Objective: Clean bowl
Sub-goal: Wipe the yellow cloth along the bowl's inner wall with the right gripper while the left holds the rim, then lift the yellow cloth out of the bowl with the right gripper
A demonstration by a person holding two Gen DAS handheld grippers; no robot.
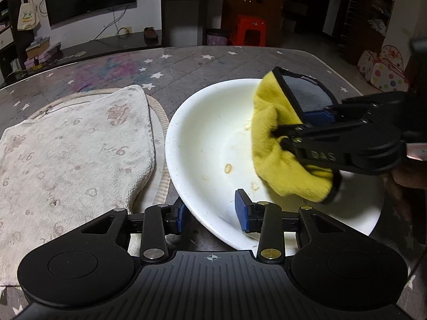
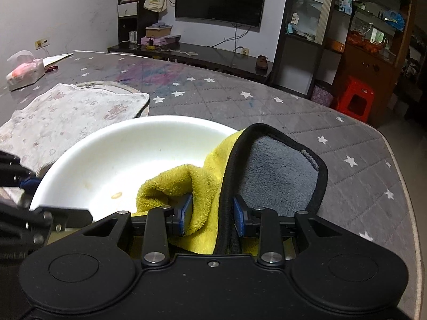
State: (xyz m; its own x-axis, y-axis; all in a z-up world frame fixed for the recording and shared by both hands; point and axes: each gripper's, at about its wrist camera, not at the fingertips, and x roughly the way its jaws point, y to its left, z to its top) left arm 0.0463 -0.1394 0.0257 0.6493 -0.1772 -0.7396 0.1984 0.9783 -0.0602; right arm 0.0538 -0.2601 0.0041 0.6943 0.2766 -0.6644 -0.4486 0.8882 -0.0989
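A white bowl (image 1: 208,138) sits tilted on the grey starred table, with small food stains inside. My left gripper (image 1: 212,213) is shut on its near rim, one blue pad inside and one outside. My right gripper (image 2: 212,216) is shut on a yellow and grey cloth (image 2: 202,181) with black trim. The cloth (image 1: 283,144) presses on the right inner side of the bowl (image 2: 128,157). The right gripper (image 1: 307,128) comes in from the right in the left wrist view.
A stained white towel (image 1: 69,154) lies on a round mat (image 1: 160,112) left of the bowl. A tissue pack (image 2: 24,73) sits at the table's far left. A TV cabinet, shelves and a red stool (image 1: 249,30) stand beyond the table's far edge.
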